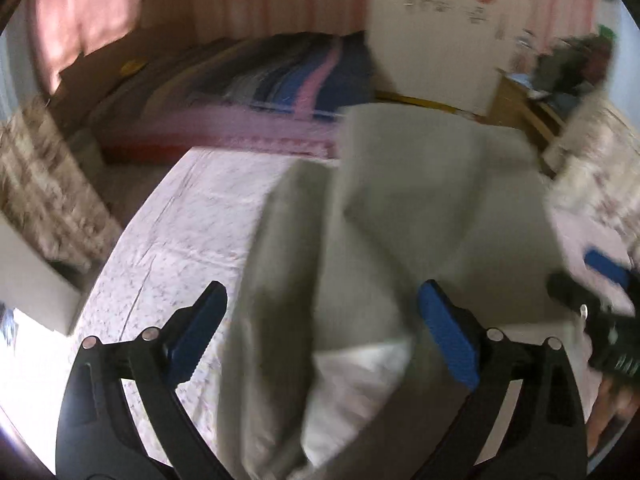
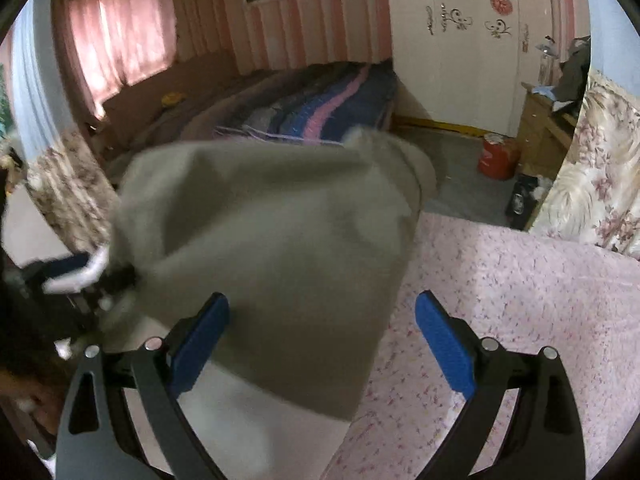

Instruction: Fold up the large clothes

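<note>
A large grey-beige garment of soft, matte cloth is lying across a bed covered by a pale pink sheet with a fine speckled print, and it is showing as a bulky, loosely folded mass with rounded edges rather than a flat rectangle. In the left wrist view a broad upper layer is draping over a lower one, a long crease is running down its near side, and a smoother white inner panel is peeking out at the near end; the picture is blurred, so finer weave is not readable. The left gripper, built of black rigid arms with ridged blue rubber pads, is hovering just above the cloth with its jaws standing wide apart and nothing between the pads. The right gripper, of the same black and blue make, is likewise standing with its jaws wide apart, the garment's folded edge lying below and ahead of them without being pinched, while its right pad is sitting over the bare sheet. A white drawstring-like cord is trailing from the garment's left side. Beyond the bed, a striped blue, pink and grey knitted blanket is lying on a second bed.
</note>
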A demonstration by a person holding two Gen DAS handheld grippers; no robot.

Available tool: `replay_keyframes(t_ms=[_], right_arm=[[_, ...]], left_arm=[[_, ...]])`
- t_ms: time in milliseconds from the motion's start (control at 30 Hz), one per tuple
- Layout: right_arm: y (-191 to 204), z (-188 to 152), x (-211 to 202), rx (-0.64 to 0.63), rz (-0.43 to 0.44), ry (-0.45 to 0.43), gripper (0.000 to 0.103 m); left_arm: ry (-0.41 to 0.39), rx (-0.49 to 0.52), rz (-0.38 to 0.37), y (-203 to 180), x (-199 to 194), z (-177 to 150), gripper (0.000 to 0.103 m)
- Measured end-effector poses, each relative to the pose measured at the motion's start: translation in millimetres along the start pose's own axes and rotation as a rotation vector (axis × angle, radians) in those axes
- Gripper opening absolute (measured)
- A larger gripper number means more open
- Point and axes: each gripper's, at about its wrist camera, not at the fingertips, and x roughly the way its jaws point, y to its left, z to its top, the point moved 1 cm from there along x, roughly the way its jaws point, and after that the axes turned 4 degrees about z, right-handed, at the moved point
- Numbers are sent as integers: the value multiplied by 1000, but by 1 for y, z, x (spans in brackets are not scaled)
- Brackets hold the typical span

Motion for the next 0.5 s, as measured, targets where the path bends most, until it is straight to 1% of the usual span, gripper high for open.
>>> replay_keyframes(t_ms=[33, 67, 100, 200, 233, 267, 333, 367, 500], right_arm=[[-1, -2, 10, -1, -4, 9, 96], [-1, -3, 20, 6, -13, 7, 100], [-2, -4, 28, 14, -24, 2, 100], [-1, -7, 52, 21, -34, 39, 100], [0, -9, 61, 25, -35, 54, 100], [2, -11, 67, 19, -41, 64, 100], [5, -11, 79, -9, -60, 76, 100], [7, -12, 82, -20, -71, 75, 100], [12, -14, 87, -44, -109, 67, 100]], left_arm=[[6, -17, 10, 5, 6, 1, 97], [4, -27, 30, 11, 14, 1, 98], [2, -20, 43, 13, 20, 2, 100], [10, 55, 100, 13, 44, -1, 100], [17, 66, 103, 14, 50, -3, 100], [32, 63, 90, 17, 58, -5, 100], [57, 26, 59, 25, 68, -6, 100], [67, 22, 56, 26, 73, -6, 100], [68, 40, 83, 23, 83, -7, 100]])
